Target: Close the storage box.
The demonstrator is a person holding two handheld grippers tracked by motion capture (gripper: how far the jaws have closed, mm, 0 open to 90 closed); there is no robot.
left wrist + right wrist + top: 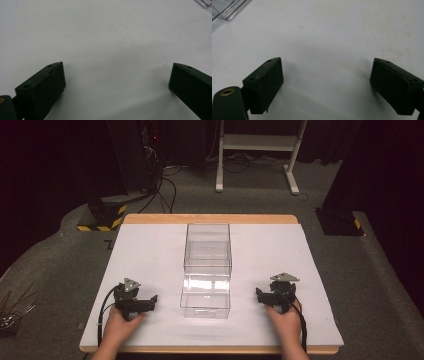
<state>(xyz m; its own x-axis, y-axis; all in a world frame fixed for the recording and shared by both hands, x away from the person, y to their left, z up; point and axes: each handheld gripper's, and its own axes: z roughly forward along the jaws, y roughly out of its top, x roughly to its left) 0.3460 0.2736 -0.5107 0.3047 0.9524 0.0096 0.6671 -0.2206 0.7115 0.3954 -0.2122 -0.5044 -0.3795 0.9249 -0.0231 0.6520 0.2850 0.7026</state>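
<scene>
A clear plastic box (207, 270) stands in the middle of the white table sheet (150, 245); it looks like two stacked or joined clear sections, and I see nothing inside. My left gripper (134, 301) rests low on the sheet to the left of the box, held by a hand. My right gripper (276, 296) rests to the box's right. In the left gripper view the gripper (116, 75) is open over bare sheet, with a box corner (205, 3) at the top right. In the right gripper view the gripper (325, 75) is open too, a box edge (228, 10) at the top left.
The wooden table edge (210, 218) borders the sheet at the back. Grey carpet surrounds the table. A black stand with yellow-black tape (105, 215) sits at the back left, a white frame's legs (255, 155) behind, and a black base (340, 220) at the back right.
</scene>
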